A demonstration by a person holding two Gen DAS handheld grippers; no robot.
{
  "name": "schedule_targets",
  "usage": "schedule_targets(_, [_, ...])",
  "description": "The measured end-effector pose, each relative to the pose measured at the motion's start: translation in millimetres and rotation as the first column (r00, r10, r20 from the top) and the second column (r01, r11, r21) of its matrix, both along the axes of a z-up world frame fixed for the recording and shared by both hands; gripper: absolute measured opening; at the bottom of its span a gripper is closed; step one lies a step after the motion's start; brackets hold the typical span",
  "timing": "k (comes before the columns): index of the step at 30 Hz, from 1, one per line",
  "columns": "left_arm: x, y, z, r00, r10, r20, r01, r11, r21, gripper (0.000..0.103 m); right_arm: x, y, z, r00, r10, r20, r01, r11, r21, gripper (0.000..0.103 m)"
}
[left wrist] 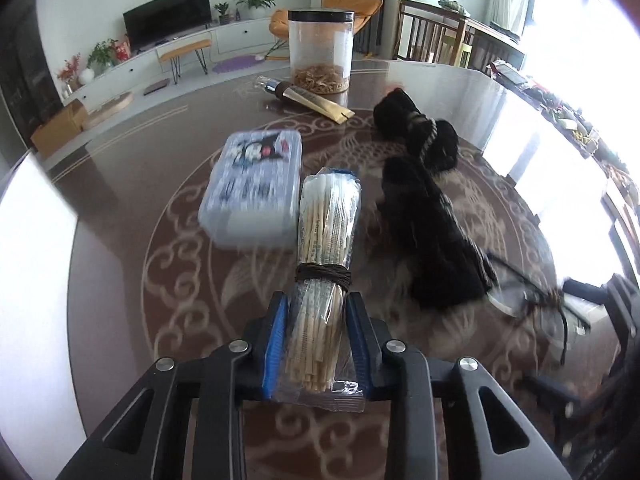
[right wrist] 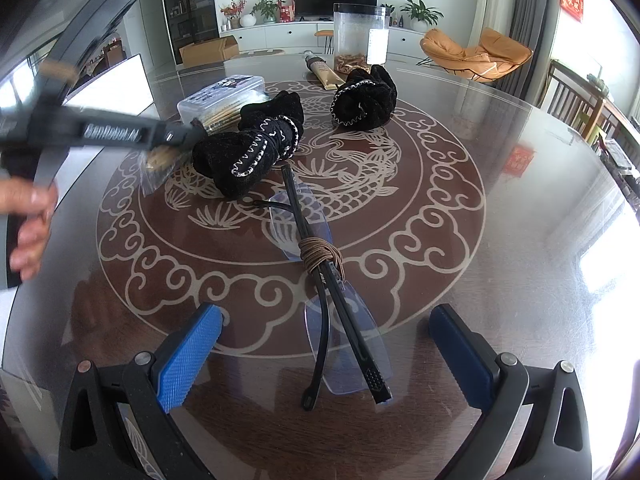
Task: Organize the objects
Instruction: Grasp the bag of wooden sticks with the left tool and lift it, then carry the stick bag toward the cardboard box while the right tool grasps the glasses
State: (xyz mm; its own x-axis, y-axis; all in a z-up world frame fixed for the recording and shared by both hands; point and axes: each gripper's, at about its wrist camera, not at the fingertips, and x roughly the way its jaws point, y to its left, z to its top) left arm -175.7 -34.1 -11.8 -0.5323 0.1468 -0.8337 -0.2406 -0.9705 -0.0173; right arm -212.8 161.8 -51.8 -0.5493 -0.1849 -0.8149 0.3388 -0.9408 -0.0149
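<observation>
My left gripper (left wrist: 316,320) is shut on a plastic-wrapped bundle of wooden sticks (left wrist: 326,224) tied with brown cord, its far end beside a clear lidded plastic box (left wrist: 254,184). In the right wrist view that gripper (right wrist: 176,136) holds the bundle (right wrist: 160,158) at the left, next to the box (right wrist: 216,96). Folded rimless glasses (right wrist: 336,292), wrapped with brown cord, lie on the glass table (right wrist: 500,240) in front of my right gripper (right wrist: 324,316). It stands open and wide, touching nothing. A rolled black cloth (right wrist: 256,148) lies beyond the glasses, and a second one (right wrist: 366,98) lies farther back.
A clear jar with a black lid (right wrist: 362,36) and a beige tube (right wrist: 324,70) stand at the table's far side. A person's hand (right wrist: 28,216) grips the left tool at the left edge. In the left wrist view the black cloths (left wrist: 436,236) and the glasses (left wrist: 532,304) lie to the right.
</observation>
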Motion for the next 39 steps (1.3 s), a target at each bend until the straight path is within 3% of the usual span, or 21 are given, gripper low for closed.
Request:
schedule_targets(5, [74.8, -15.3, 4.9, 0.999, 0.023, 0.029, -0.024, 0.999, 0.030, 0.030, 0.1, 0.2, -0.2, 1.000, 0.000, 0.000, 0.000, 1.000, 0.000, 0.103])
schedule_targets(6, [86.2, -17.0, 6.4, 0.999, 0.027, 0.034, -0.028, 0.999, 0.019, 0.037, 0.2, 0.2, 0.1, 1.000, 0.000, 0.000, 0.000, 1.000, 0.000, 0.103])
schedule_targets(7, [92.8, -17.7, 8.2, 0.999, 0.028, 0.034, -0.028, 1.000, 0.008, 0.061, 0.2, 0.2, 0.1, 1.000, 0.000, 0.000, 0.000, 1.000, 0.000, 0.103])
schedule_targets(8, [96.4, -17.9, 9.4, 0.999, 0.031, 0.030, -0.031, 0.999, -0.008, 0.078, 0.2, 0.3, 0.0, 1.000, 0.000, 0.000, 0.000, 1.000, 0.000, 0.103])
schedule_targets(9, [97.2, -18.1, 10.2, 0.999, 0.032, 0.018, -0.032, 0.999, -0.024, 0.103, 0.2, 0.3, 0.1, 1.000, 0.000, 0.000, 0.000, 1.000, 0.000, 0.103])
schedule_targets(11, [93.0, -13.3, 15.7, 0.999, 0.008, -0.034, -0.011, 0.997, -0.076, 0.103, 0.3, 0.5, 0.1, 1.000, 0.000, 0.000, 0.000, 1.000, -0.001, 0.103])
schedule_targets(13, [82.4, -4.9, 14.2, 0.999, -0.038, -0.029, 0.035, 0.994, -0.106, 0.103, 2.7, 1.6, 1.4, 1.000, 0.001, 0.001, -0.001, 1.000, -0.010, 0.103])
schedule_targets(14, [76.5, -1.1, 11.5, 0.998, -0.065, -0.013, 0.063, 0.992, -0.107, 0.098, 2.9, 3.6, 1.9, 1.000, 0.001, 0.002, -0.001, 1.000, -0.025, 0.103])
schedule_targets(16, [72.8, 6.8, 1.9, 0.994, -0.109, 0.026, 0.112, 0.987, -0.115, 0.037, 1.7, 9.2, 4.4, 1.000, 0.007, 0.009, -0.007, 0.998, -0.066, 0.103])
schedule_targets(18, [76.4, 6.0, -2.8, 0.992, -0.126, 0.022, 0.127, 0.989, -0.072, 0.031, -7.0, 13.6, 8.5, 0.997, 0.040, 0.065, -0.034, 0.995, -0.091, 0.103])
schedule_targets(21, [82.6, -5.3, -2.6, 0.995, -0.096, 0.017, 0.096, 0.995, 0.005, 0.028, -30.2, 11.5, 14.7, 0.981, 0.026, 0.191, -0.022, 0.999, -0.028, 0.103])
schedule_targets(23, [89.1, -14.1, -2.6, 0.997, -0.075, 0.011, 0.074, 0.996, 0.052, 0.028, -39.7, 4.7, 23.6, 0.978, 0.035, 0.204, -0.032, 0.999, -0.018, 0.103])
schedule_targets(25, [98.0, -20.5, -2.2, 0.998, -0.060, -0.001, 0.060, 0.995, 0.080, 0.028, -45.0, -8.1, 28.4, 0.978, 0.060, 0.200, -0.061, 0.998, -0.002, 0.095])
schedule_targets(26, [103.7, -23.1, -1.2, 0.998, -0.055, -0.011, 0.056, 0.994, 0.098, 0.028, -46.6, -17.8, 26.9, 0.975, 0.081, 0.206, -0.087, 0.996, 0.019, 0.072])
schedule_targets(27, [110.0, -26.4, 1.4, 0.999, -0.048, -0.024, 0.050, 0.992, 0.112, 0.028, -48.1, -23.3, 23.0, 0.971, 0.087, 0.223, -0.099, 0.994, 0.045, 0.033])
schedule_targets(29, [126.8, -35.2, 12.6, 0.998, -0.024, -0.063, 0.034, 0.987, 0.156, 0.028, -41.1, -30.6, 22.1, 0.976, 0.072, 0.207, -0.100, 0.987, 0.129, 0.014])
schedule_targets(35, [192.1, -63.6, 64.7, 0.980, 0.030, -0.196, 0.034, 0.948, 0.317, 0.028, -9.7, -16.4, 64.6, 0.989, 0.009, 0.150, -0.018, 0.998, 0.057, 0.012])
schedule_targets(39, [228.8, -97.4, 113.2, 0.953, 0.083, -0.290, 0.031, 0.929, 0.368, 0.028, 18.2, -36.1, 112.8, 0.993, 0.071, 0.093, -0.066, 0.997, -0.048, 0.012])
